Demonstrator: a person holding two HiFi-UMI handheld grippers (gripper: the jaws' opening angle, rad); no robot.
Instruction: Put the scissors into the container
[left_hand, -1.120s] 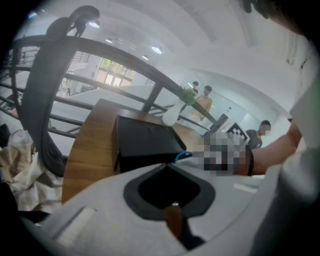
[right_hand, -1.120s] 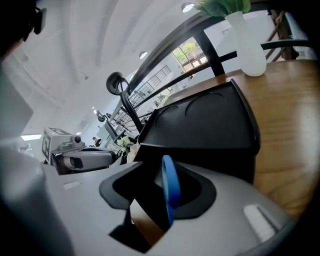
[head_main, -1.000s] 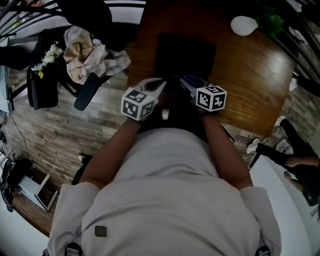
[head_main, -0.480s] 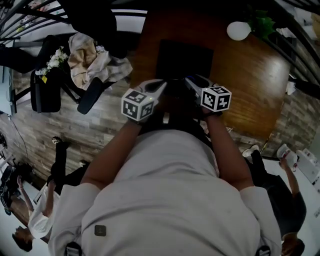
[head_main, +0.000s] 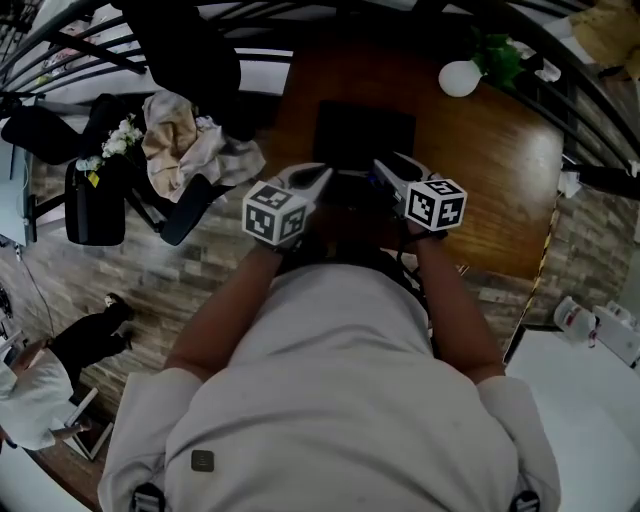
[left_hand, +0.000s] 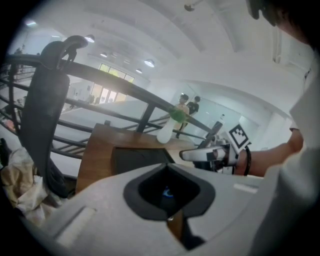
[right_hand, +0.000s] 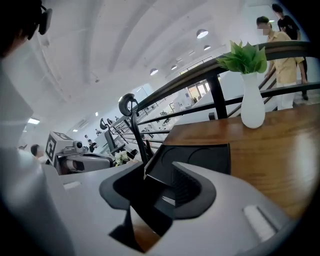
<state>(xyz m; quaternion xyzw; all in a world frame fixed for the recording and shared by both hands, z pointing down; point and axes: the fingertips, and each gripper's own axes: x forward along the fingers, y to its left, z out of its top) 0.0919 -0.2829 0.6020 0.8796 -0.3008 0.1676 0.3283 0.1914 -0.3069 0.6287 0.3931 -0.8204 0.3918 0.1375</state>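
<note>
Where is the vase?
Find the brown wooden table by the dark railing. At its far edge, past the black tray, stands the vase. It is the only white thing on the table, with green leaves on top.

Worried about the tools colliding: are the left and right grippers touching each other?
Apart. The head view shows a clear dark gap between the tips of the left gripper and the right gripper.
</note>
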